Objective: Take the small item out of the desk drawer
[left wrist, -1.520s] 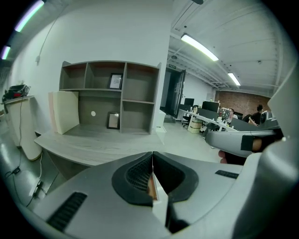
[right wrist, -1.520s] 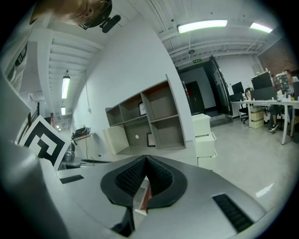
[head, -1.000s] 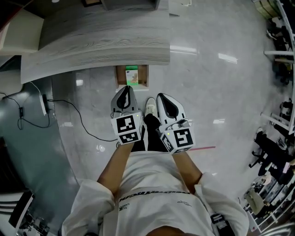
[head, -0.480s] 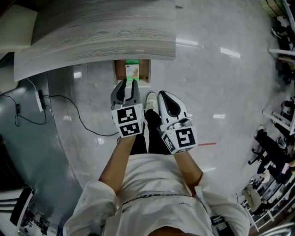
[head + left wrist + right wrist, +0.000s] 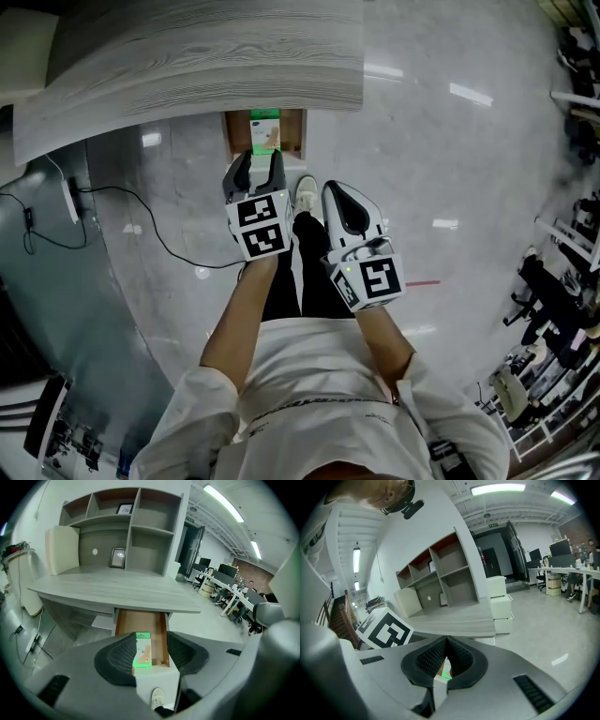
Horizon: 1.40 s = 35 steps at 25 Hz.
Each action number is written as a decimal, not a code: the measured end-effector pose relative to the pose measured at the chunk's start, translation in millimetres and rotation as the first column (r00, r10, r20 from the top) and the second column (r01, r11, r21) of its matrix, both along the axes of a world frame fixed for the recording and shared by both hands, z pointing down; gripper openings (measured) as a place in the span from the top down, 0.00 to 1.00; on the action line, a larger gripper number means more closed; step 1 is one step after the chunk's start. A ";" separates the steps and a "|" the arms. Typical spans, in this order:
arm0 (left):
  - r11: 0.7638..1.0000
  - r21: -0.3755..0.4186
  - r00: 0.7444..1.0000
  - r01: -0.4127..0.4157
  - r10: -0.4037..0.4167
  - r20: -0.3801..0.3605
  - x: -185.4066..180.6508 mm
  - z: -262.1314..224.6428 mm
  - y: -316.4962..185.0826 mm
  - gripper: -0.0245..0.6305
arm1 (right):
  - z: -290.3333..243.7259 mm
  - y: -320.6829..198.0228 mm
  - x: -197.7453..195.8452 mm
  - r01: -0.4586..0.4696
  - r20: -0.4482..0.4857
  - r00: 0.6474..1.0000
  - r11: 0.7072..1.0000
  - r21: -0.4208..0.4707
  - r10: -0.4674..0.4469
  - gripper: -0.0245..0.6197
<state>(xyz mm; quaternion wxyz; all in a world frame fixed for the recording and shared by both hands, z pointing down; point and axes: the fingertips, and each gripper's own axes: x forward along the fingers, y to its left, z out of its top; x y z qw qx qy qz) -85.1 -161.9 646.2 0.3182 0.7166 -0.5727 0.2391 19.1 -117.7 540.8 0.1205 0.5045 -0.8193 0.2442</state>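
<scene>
I am opening the empty left hand-held gripper [image 5: 261,161] just below the upper-centre drawer's [image 5: 293,142] green packet [image 5: 265,131], holding the right hand-held gripper [image 5: 336,190] clenched.

You're working under bright ceiling strip lights [image 5: 497,488]; they throw white glare patches on the glossy floor [image 5: 487,159]. All your views bow strongly at the edges, with dark vignetted corners.

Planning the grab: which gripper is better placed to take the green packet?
Left. The left gripper aims at the drawer, green packet framed between its jaws, which have just been opening and touch nothing. The right gripper is shut and off to the side.
</scene>
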 end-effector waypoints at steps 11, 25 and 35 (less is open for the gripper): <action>0.998 -0.052 1.000 -0.023 0.023 0.005 7.1 37.2 -10.9 0.55 | 37.3 11.7 3.6 -0.011 0.001 1.000 0.998 -0.055 0.012 0.91; 0.990 -0.134 0.999 -0.045 0.046 0.003 12.8 76.1 -28.2 0.44 | 66.5 10.1 6.9 -0.010 0.010 1.000 0.996 -0.090 0.011 0.91; 0.983 -0.184 0.999 -0.025 0.032 0.036 9.5 119.1 -39.7 0.43 | 81.1 6.5 7.4 -0.002 0.015 1.000 0.994 -0.113 0.004 0.91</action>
